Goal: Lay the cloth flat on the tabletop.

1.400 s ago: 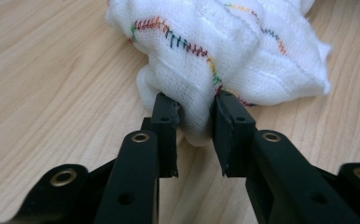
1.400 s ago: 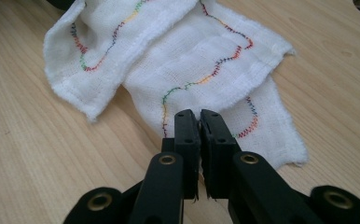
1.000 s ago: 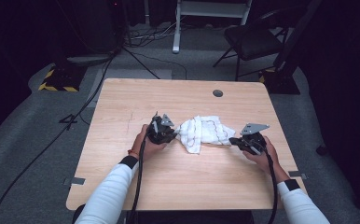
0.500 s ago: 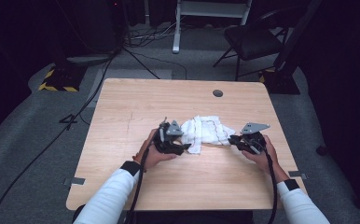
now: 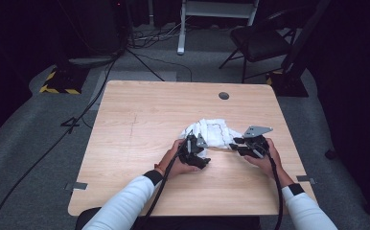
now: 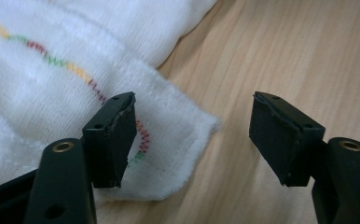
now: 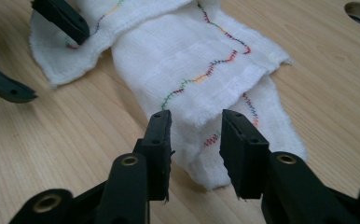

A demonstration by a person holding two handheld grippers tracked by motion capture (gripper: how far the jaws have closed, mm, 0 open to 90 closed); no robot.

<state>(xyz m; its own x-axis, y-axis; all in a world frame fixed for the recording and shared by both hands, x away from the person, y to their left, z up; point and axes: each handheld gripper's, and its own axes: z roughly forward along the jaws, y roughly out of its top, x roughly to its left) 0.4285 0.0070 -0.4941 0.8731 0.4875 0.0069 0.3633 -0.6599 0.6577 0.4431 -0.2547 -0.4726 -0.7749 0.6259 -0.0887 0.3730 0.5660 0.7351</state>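
On the near half of the wooden table (image 5: 140, 120), the person's left hand (image 5: 173, 163) holds the left gripper (image 5: 192, 146) at the near-left edge of a crumpled white cloth (image 5: 212, 132). In the left gripper view its jaws stand well apart, having just been opening: one pad hovers over a corner of the cloth (image 6: 75, 93) (the corner with the multicoloured zigzag stitching), the other over bare wood, and neither presses on the fabric. The cloth lies bunched and folded over itself between the two grippers, a little right of the table's middle, well short of the round hole (image 5: 224, 96) near the far edge. At the cloth's right edge sits the right gripper (image 5: 238, 145), held in the right hand (image 5: 264, 160). In the right gripper view its jaws have also just been opening and now stand parted, with a folded end of the cloth (image 7: 201, 70) between them; the pads (image 7: 162, 149) do not pinch it
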